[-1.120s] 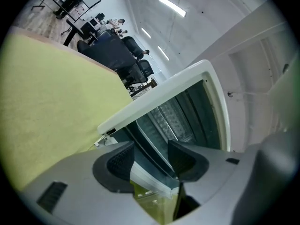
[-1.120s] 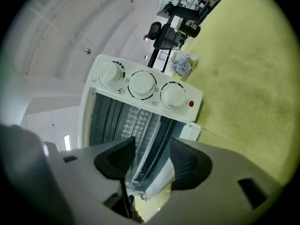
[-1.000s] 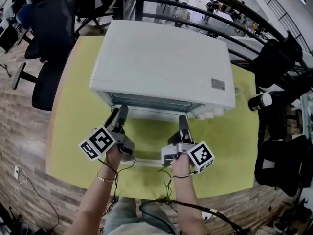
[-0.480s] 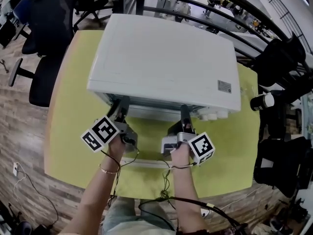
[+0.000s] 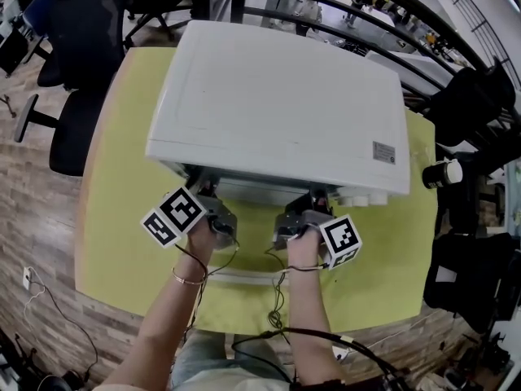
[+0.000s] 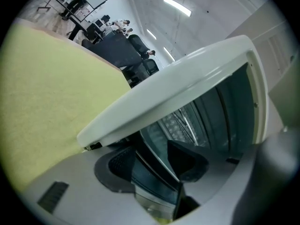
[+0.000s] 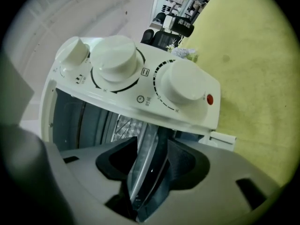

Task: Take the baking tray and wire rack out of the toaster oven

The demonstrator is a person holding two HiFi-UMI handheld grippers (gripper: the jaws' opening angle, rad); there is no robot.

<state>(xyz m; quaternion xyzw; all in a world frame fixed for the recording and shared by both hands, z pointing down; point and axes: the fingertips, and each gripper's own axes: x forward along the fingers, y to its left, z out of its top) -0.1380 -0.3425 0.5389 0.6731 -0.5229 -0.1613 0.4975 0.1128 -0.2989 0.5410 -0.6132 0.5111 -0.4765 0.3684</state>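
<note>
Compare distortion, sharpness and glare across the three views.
Head view: even light, sharp, but the wide lens bows the yellow rectangular table. Left gripper view: fisheye with black corners curves the white metal toaster oven; close foreground soft. Right gripper view: same dark corners; white round plastic knobs crisp.

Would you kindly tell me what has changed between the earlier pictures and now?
The left hand-held gripper and right hand-held gripper advanced into the white toaster oven's mouth. The right one's jaws have just been closing around a thin metal tray rim, not yet gripping. Left jaws stayed wide; oven and yellow table unmoved.
</note>
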